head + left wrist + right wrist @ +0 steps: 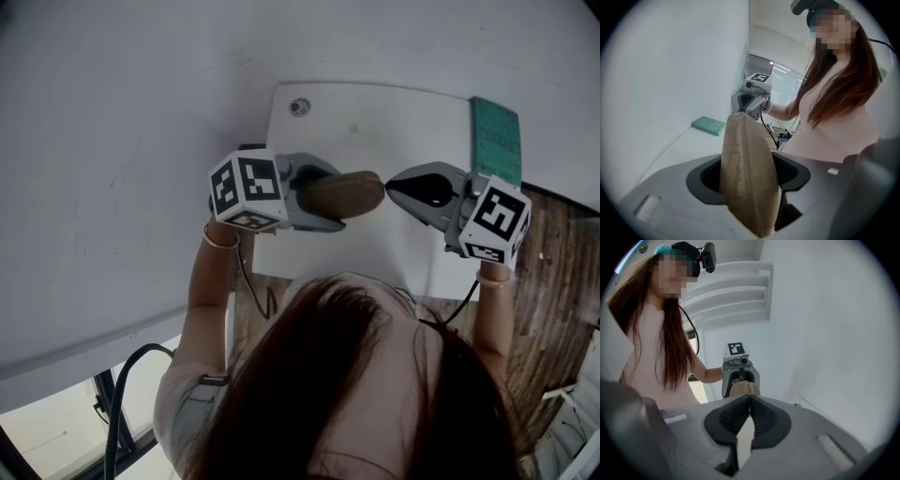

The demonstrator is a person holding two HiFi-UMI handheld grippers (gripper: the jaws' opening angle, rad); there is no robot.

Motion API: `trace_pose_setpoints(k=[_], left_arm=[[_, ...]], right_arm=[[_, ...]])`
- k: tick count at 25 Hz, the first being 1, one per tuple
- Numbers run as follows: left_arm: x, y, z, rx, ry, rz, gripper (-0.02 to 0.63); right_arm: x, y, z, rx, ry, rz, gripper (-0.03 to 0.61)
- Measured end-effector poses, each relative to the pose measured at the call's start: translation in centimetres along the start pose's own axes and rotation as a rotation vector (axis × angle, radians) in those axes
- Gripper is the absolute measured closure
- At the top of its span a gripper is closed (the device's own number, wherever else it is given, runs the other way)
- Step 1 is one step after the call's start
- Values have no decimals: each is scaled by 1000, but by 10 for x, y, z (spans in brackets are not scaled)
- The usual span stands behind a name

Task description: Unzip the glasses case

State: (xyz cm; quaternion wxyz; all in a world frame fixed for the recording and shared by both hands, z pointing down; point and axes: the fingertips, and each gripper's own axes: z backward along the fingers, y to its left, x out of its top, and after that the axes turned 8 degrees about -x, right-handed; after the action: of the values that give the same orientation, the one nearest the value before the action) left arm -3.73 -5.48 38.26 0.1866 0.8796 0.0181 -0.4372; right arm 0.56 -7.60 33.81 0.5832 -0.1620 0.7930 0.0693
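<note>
1. Glasses case [344,195]: tan fabric, held in the air above the white tabletop [375,122], centre of the head view, long axis running left-right in frame.
2. Left gripper [319,199]: fingers [787,174] pinch the case across its width. The case stands up between the pads in the left gripper view.
3. Right gripper [398,186]: fingers pressed together at the tips, right at the case's right end. Its own view shows the tips meeting just in front of the case [743,389]. Can't tell whether a zipper tab sits between them.
4. Markings: only black-and-white square markers on the left cube [247,190] and the right cube [495,221]. Teal book [495,141] lies flat at the tabletop's upper-right edge, with cover print too small to read.
5. Small round fitting [299,107] is near the tabletop's upper-left corner.
6. Room: plain white wall [112,141] fills the upper left. Dark wood-plank floor [553,309] is at right. A black cable [127,403] is at lower left.
7. The person's long dark hair fills the lower centre of the head view, and a thin bracelet [221,239] sits on the left wrist.
</note>
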Motion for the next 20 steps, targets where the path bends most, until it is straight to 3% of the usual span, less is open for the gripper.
trace_pose_setpoints(k=[11,20], left_arm=[[3,2,6,-6,-76,23,316],[11,1,14,-50,-208,51,316]], right_arm=[[-2,-4,-3,-4,-5,-11,573],[-6,-7,-4,-11,-12,-36,573]])
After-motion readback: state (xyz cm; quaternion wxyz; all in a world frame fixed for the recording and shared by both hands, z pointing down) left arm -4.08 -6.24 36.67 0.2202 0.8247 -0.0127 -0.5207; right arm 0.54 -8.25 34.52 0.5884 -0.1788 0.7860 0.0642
